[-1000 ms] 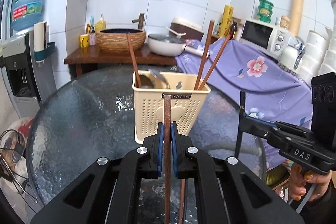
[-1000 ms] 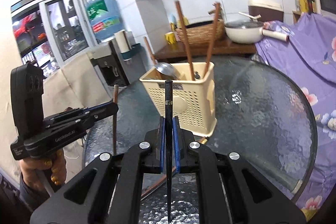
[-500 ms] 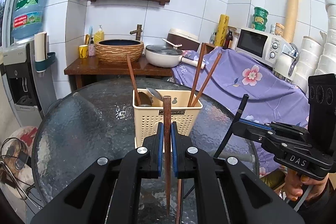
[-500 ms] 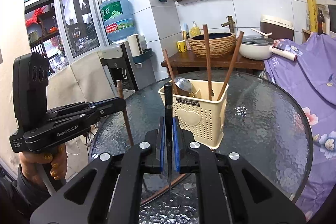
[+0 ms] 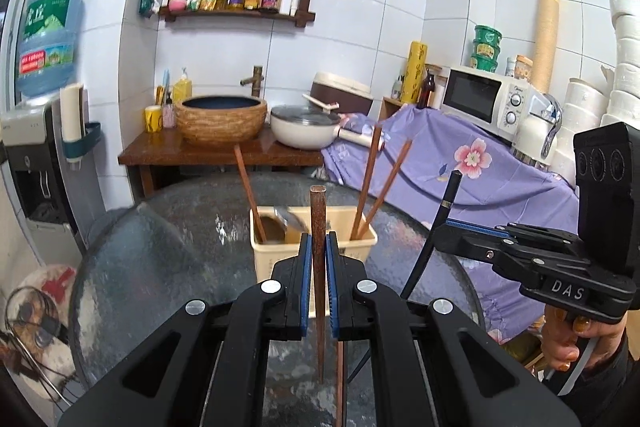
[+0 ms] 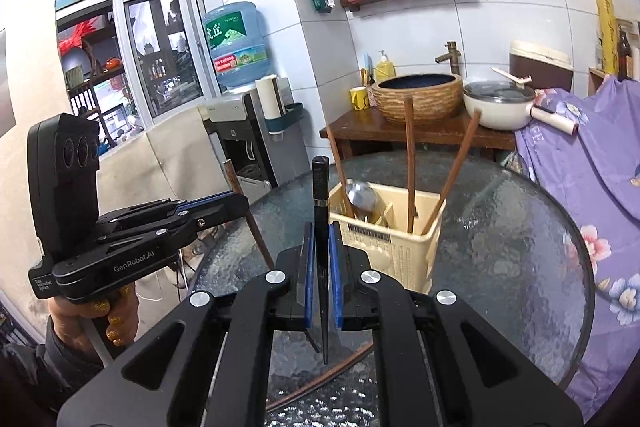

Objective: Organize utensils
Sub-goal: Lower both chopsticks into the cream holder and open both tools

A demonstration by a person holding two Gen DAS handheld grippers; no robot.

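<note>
A beige utensil holder (image 5: 264,259) (image 6: 400,247) stands on the round glass table (image 5: 160,267) (image 6: 520,247), with three brown chopsticks (image 5: 370,183) (image 6: 410,155) and a metal spoon (image 6: 360,195) in it. My left gripper (image 5: 318,247) is shut on a brown chopstick (image 5: 317,211), held upright above the table in front of the holder. My right gripper (image 6: 320,247) is shut on a black chopstick (image 6: 320,195), also near upright. Each gripper shows in the other's view, the right gripper (image 5: 468,239) and the left gripper (image 6: 224,207). Another brown chopstick (image 6: 320,383) lies on the glass below.
Purple floral cloth (image 5: 460,167) covers a counter right of the table, with a microwave (image 5: 480,99) on it. Behind stand a wooden stand with a woven basin (image 5: 220,119) and a white pot (image 5: 304,131). A water dispenser (image 6: 240,115) stands at the left.
Both grippers have risen with their chopsticks, whose lower tips now hang clear of the glass. The holder sits lower in both views.
</note>
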